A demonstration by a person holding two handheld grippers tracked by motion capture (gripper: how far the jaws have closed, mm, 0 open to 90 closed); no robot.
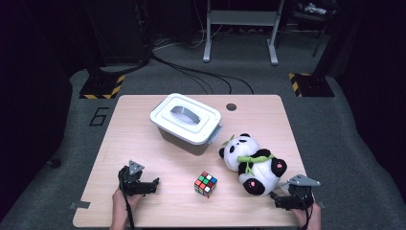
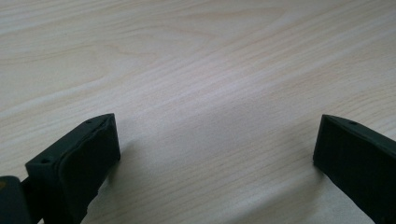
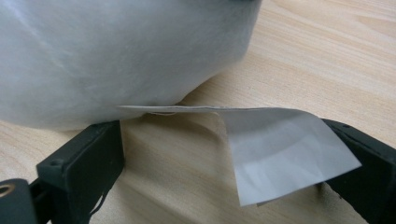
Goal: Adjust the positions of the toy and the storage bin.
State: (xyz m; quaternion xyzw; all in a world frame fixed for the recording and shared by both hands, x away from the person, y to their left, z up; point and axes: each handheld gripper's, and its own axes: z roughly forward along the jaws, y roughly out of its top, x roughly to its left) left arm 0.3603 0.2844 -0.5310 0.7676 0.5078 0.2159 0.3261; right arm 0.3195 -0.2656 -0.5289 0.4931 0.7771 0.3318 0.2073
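1. My right hand-held gripper [image 1: 283, 200] sits at the near right corner of the counter [image 1: 143, 124], jaws spread and empty, its tips just beside the bottom of the plush panda [image 1: 253, 164].
2. The panda lies on its back in the right half of the counter, head toward the far edge and feet toward the near edge, between the lidded box [image 1: 186, 123] and my right hand.
3. In the right gripper view the panda's white fur [image 3: 116, 56] fills the space just above and ahead of the jaws, and its sewn-in label [image 3: 285, 149] hangs down between them.
4. I judge the step to be reaching in for the panda. To do it well I should push forward until the jaws bracket a plump part of the body or a leg, not merely the label, which would let the toy swing.
5. The plush will squash, so I should close fully and deep.
6. My left hand-held gripper [image 1: 152, 184] rests near the near left corner, jaws spread over bare wood, well apart from the puzzle cube [image 1: 205, 184] at mid near edge.
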